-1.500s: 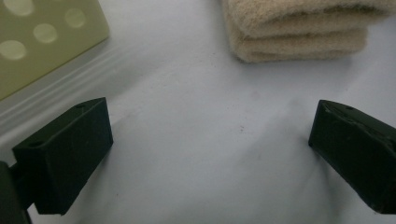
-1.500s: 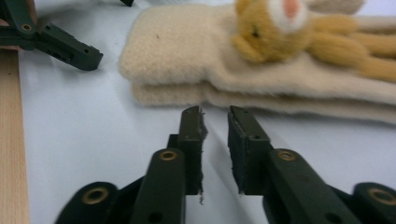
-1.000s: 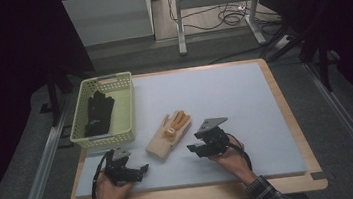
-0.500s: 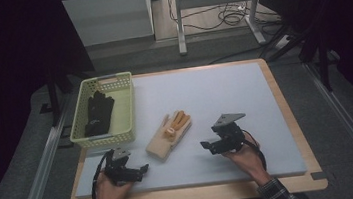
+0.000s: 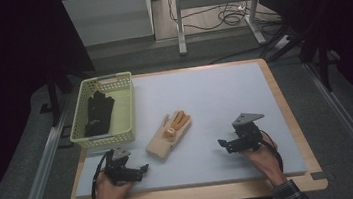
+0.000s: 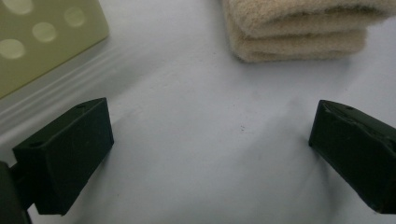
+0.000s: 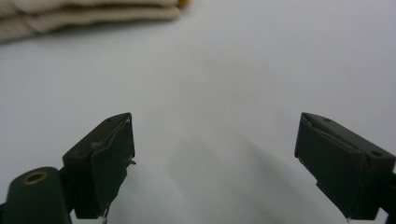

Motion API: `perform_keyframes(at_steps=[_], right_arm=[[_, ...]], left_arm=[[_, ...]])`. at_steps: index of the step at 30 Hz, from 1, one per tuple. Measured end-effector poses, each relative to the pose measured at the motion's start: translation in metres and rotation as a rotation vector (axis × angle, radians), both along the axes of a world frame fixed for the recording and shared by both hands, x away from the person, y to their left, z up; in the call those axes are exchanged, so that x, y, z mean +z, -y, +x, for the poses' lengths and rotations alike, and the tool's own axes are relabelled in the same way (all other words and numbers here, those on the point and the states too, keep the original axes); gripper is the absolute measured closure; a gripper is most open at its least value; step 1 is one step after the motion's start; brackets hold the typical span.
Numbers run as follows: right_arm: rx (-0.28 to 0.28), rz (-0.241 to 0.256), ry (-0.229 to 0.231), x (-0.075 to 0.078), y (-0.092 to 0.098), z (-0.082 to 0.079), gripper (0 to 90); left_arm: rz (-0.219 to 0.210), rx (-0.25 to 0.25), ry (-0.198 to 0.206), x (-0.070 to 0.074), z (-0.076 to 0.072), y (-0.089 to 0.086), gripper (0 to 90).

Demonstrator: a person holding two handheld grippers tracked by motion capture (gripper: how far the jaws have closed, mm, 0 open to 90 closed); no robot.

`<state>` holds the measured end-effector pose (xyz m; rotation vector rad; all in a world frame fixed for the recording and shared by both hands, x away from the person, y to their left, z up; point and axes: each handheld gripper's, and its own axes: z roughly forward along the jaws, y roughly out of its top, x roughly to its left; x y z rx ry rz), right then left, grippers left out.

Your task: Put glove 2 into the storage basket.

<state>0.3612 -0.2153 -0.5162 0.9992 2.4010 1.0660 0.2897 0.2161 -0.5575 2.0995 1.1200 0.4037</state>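
High view, nearest first: the left gripper (image 5: 142, 169) rests low on the grey mat (image 5: 225, 99) at the table's near left corner, held by a hand (image 5: 108, 190) coming in from the bottom edge, and the right gripper (image 5: 223, 144) sits toward the near right, well apart from it. Both have their jaws spread wide with nothing between them, which the left gripper view (image 6: 210, 154) and the right gripper view (image 7: 212, 154) confirm, each showing bare mat in the gap. Between the two tools and a little farther in lies the beige glove (image 5: 168, 134), flat on the mat, its orange-tipped fingers pointing away from the person; its cuff end is near the left gripper but not touching it. Its folded edge shows at the top of the left gripper view (image 6: 299, 32). Farther back on the left stands the pale green basket (image 5: 126, 110), holding a black glove (image 5: 98, 113).
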Motion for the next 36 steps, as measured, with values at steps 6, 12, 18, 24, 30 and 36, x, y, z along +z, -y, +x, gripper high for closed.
perform_keyframes(at_steps=[6, 12, 18, 24, 30, 36], right_arm=[[-0.060, -0.019, 0.000, -0.014, 0.026, -0.003, 9.6], [-0.088, -0.031, -0.027, -0.015, 0.034, 0.000, 8.6], [-0.088, -0.054, -0.012, -0.016, 0.032, -0.002, 8.6], [-0.088, -0.055, -0.009, -0.017, 0.032, -0.002, 8.6], [-0.088, -0.056, -0.007, -0.017, 0.032, -0.002, 8.6], [-0.088, -0.056, -0.007, -0.017, 0.032, -0.002, 8.6]], left_arm=[[0.000, -0.001, -0.001, 0.000, 0.000, 0.000, 0.0], [0.001, -0.003, -0.003, 0.000, 0.000, 0.000, 0.0], [0.011, -0.021, -0.014, 0.002, 0.001, 0.000, 0.0], [0.036, 0.002, -0.043, 0.007, 0.002, 0.005, 1.1], [0.043, -0.040, -0.058, 0.019, 0.003, 0.016, 1.3], [0.020, -0.075, -0.073, 0.036, 0.010, 0.027, 0.2]])
